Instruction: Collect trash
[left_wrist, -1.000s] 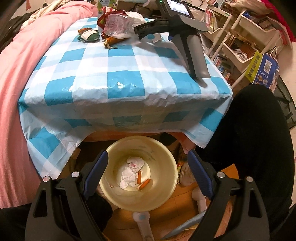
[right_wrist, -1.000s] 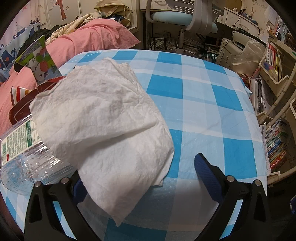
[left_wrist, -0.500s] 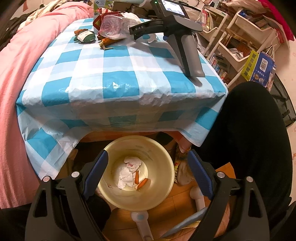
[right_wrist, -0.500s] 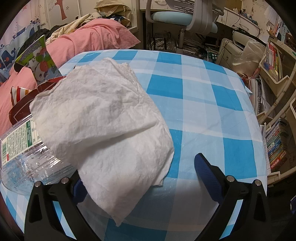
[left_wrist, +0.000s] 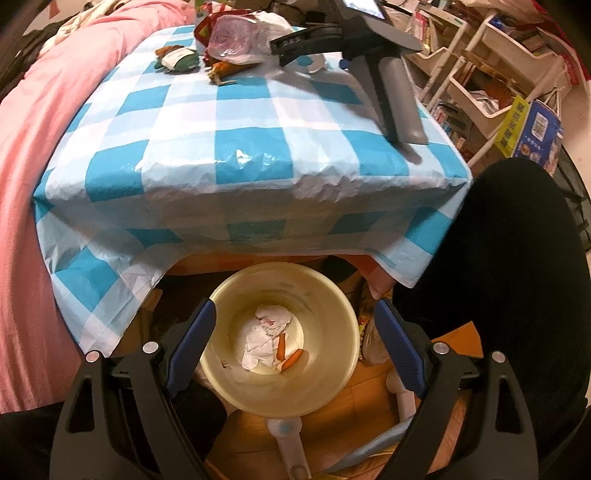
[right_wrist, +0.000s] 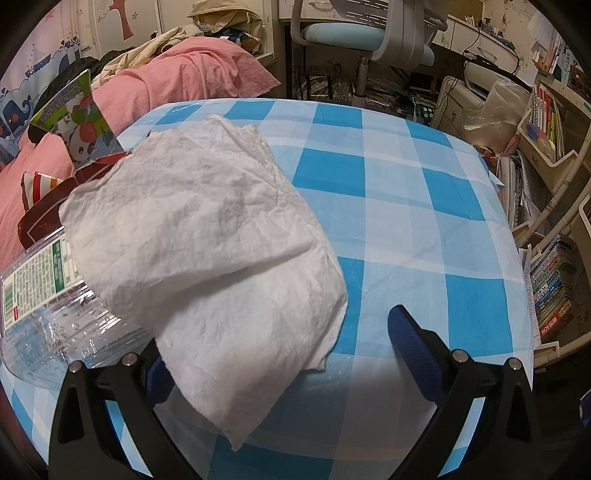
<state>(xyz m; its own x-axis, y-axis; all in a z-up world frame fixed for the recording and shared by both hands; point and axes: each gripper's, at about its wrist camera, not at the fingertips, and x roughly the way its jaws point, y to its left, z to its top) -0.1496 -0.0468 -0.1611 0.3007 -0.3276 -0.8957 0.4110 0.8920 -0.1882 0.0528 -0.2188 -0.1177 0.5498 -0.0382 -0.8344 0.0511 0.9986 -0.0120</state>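
Note:
My left gripper (left_wrist: 294, 306) hangs open and empty over a cream round bin (left_wrist: 229, 387) on the floor below the table's edge. In the bin lie a crumpled white tissue (left_wrist: 266, 332) and two carrot pieces (left_wrist: 291, 360). My right gripper (right_wrist: 284, 343) rests on the blue checked tablecloth (right_wrist: 406, 221), jaws wide open. A large white tissue (right_wrist: 207, 251) is draped over its left finger and over a clear plastic bottle (right_wrist: 44, 295). In the left wrist view its grey handle (left_wrist: 399, 103) stands on the table, beside the bottle (left_wrist: 232, 40), a green packet (left_wrist: 177, 59) and an orange scrap (left_wrist: 221, 70).
A snack bag (right_wrist: 74, 118) and a red wrapper (right_wrist: 40, 218) sit behind the bottle. A pink blanket (left_wrist: 29, 147) borders the table's left side. A person's black-clad leg (left_wrist: 498, 277) is right of the bin. Shelves with books (right_wrist: 554, 277) and an office chair (right_wrist: 362, 33) stand beyond.

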